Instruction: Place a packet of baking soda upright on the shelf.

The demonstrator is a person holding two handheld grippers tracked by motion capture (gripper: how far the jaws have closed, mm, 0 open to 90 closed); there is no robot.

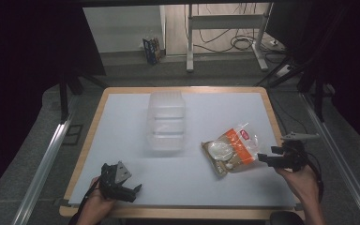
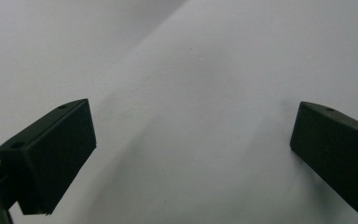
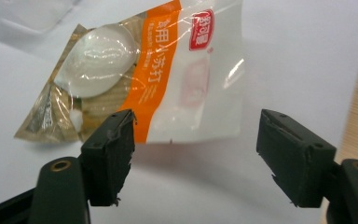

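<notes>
1. Crinkly clear plastic with an orange band: in the high view the snack bag (image 1: 230, 150) lies on the white desk (image 1: 122, 140), right of centre, just left of the right gripper (image 1: 268, 158). A clear plastic box (image 1: 167, 121) stands apart, toward the upper middle. The left gripper (image 1: 132, 191) rests low at the left, well away, so it cannot steady the bag if it slides.

2. In the left gripper view the jaws stand wide apart over bare desk, gripping nothing.

3. In the right gripper view the jaws are released, with the snack bag (image 3: 144, 74) above them in the frame and its lower edge just past the tips. The slick film could slip out of a shallow pinch on that thin seam, and a hard squeeze further in might crush the contents.
</notes>
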